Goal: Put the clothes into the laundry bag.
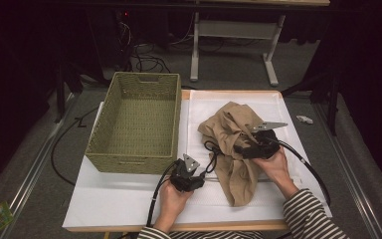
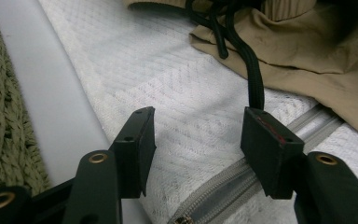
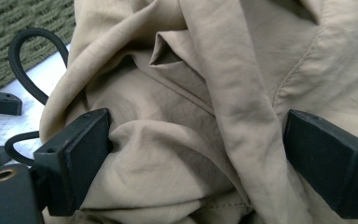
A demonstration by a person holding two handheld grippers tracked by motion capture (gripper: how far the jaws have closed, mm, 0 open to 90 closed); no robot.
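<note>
The tan garment (image 1: 234,149) lies crumpled on the white mat (image 1: 278,107) at the right half of the table (image 1: 104,199), its long axis running from the far end down toward the person. The right gripper (image 1: 246,149) is right in it: its fingers (image 3: 77,154) stand wide with bunched fabric bulging between them, touching the cloth at the left one but not yet pinching. The left gripper (image 1: 199,175) sits nearer the wicker basket (image 1: 134,124), fingers (image 2: 137,149) about half apart over bare mat, nothing between them. The garment lies ahead and to its right, a black drawstring (image 2: 254,77) trailing to one fingertip. The right hand is clearly nearer; the grab looks to be its job.
</note>
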